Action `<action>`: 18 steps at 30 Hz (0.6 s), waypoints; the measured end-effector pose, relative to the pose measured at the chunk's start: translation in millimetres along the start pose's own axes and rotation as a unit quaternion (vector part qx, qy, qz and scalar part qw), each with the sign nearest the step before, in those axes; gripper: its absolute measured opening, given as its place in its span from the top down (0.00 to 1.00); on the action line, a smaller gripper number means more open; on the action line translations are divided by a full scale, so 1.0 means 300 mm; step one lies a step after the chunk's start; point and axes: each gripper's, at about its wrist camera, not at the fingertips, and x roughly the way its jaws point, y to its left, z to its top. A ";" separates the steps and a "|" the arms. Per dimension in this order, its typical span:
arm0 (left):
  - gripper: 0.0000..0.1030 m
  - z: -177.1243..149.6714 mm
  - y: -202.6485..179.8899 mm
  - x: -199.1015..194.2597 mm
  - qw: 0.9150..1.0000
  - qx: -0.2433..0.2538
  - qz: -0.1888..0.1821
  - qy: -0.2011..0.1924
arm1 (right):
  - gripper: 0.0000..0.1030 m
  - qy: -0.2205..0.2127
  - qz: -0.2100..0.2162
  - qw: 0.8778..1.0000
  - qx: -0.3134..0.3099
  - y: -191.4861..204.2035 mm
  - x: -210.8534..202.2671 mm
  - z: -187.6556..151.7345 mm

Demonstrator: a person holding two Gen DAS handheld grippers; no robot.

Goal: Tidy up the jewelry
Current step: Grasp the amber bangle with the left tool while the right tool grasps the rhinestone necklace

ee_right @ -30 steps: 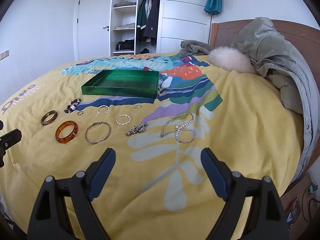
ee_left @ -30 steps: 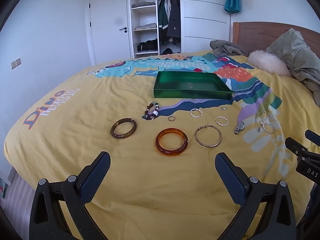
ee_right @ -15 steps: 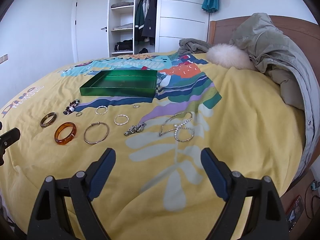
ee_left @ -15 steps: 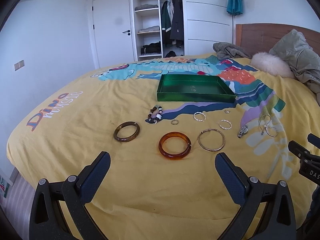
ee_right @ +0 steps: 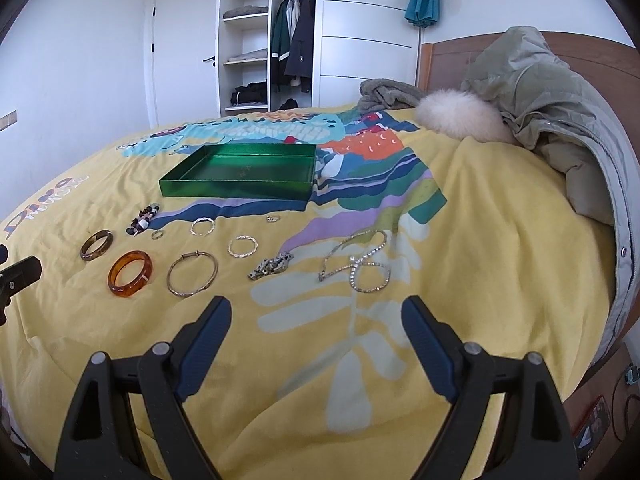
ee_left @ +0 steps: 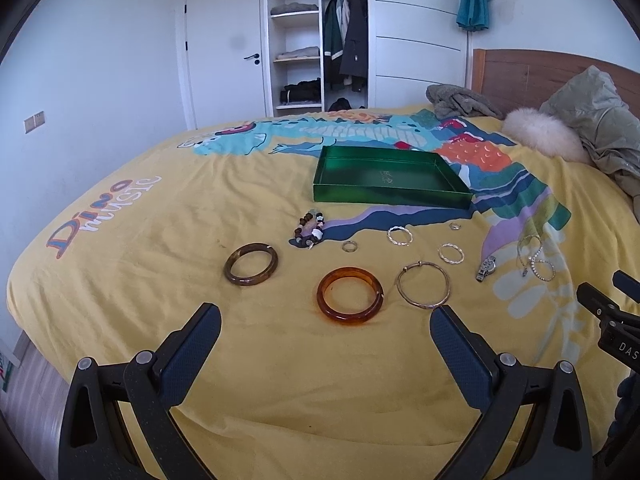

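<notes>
Left wrist view: the left claw (ee_left: pixel 326 330) hung released and empty above a yellow bed (ee_left: pixel 160 240), just short of an amber bangle (ee_left: pixel 349 295). A brown bangle (ee_left: pixel 251 263), a wire bangle (ee_left: pixel 423 284) and beads (ee_left: pixel 310 229) lay nearby, the green tray (ee_left: pixel 390 196) beyond them.

Right wrist view: the right claw (ee_right: pixel 316 320) was likewise released, near a necklace (ee_right: pixel 356 260) and a watch (ee_right: pixel 270 267); the tray (ee_right: pixel 236 192) stood beyond, well apart from the necklace.

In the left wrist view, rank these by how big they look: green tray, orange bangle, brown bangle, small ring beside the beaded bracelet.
1. green tray
2. orange bangle
3. brown bangle, though it lies slightly farther away, so their true order is unsure
4. small ring
</notes>
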 end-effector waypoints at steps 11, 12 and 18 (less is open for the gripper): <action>0.01 -0.003 0.078 0.086 0.999 -0.023 0.012 0.036 | 0.16 0.012 0.015 1.000 0.020 -0.033 0.055 -0.009; 0.04 -0.005 0.077 0.101 0.999 -0.022 0.011 0.041 | 0.16 0.015 0.018 0.999 0.022 -0.036 0.064 -0.011; 0.10 0.003 0.075 0.214 0.997 -0.020 0.002 0.073 | 0.16 0.031 0.031 0.998 0.038 -0.078 0.118 -0.017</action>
